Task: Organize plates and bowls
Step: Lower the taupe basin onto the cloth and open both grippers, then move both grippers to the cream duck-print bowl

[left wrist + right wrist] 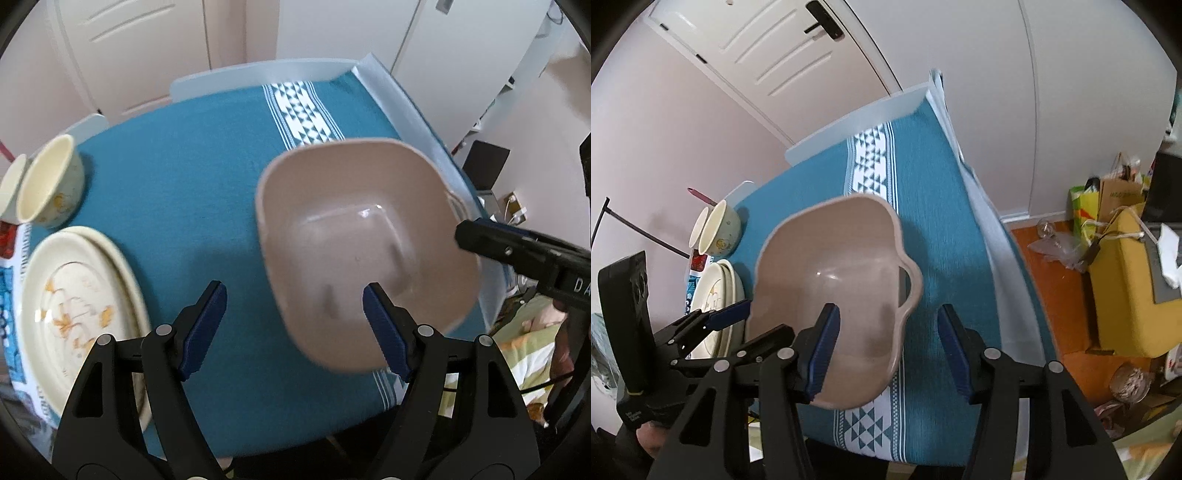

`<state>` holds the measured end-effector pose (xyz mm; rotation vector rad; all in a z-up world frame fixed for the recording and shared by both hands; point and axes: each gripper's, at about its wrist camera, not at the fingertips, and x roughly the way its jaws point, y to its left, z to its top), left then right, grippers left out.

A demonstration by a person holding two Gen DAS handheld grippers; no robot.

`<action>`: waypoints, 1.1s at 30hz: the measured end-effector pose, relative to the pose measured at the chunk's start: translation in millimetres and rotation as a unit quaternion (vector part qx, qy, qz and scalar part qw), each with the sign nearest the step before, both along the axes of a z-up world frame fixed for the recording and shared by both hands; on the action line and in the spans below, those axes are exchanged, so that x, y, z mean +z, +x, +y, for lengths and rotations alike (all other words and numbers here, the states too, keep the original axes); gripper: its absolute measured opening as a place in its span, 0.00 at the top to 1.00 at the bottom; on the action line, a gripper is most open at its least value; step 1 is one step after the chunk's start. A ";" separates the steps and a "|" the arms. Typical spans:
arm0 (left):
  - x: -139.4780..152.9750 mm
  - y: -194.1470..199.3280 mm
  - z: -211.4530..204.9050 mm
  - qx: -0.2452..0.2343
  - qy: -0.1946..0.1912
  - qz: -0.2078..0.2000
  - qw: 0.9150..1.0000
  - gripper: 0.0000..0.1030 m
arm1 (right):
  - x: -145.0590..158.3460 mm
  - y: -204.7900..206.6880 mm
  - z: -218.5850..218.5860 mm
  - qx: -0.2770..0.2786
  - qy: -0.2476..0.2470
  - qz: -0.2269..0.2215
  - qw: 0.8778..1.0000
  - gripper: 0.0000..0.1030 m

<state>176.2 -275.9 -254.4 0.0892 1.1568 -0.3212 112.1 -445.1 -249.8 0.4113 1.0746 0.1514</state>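
Note:
A large beige square basin [362, 243] with a side handle sits on the teal tablecloth [192, 177]; it also shows in the right wrist view [831, 266]. My left gripper [295, 317] is open, its right finger over the basin's near rim, its left finger over bare cloth. My right gripper [886, 347] is open, its left finger over the basin's near wall, its right finger outside it. Stacked cream plates [77, 314] with orange flowers lie at the left. Two cream bowls [51, 181] stand behind them.
White raised edges [413, 110] border the table's far and right sides. A door and pink wall lie behind. The floor at right holds a yellow seat [1126, 288], bags and clutter. The right gripper's black body [524, 254] reaches in from the right.

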 end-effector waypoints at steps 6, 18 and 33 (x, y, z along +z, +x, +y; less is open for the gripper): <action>53.1 -12.6 32.9 0.037 -0.004 -0.046 0.998 0.28 | 54.6 3.8 23.1 0.042 -0.019 -0.049 0.998 0.51; 144.6 1.9 141.9 0.152 0.011 -0.142 0.978 0.00 | 129.6 63.2 119.9 0.137 -0.027 -0.159 0.977 0.00; 99.8 91.5 300.0 0.200 -0.049 -0.049 0.977 0.00 | 110.9 166.6 243.9 0.128 -0.073 -0.086 0.985 0.00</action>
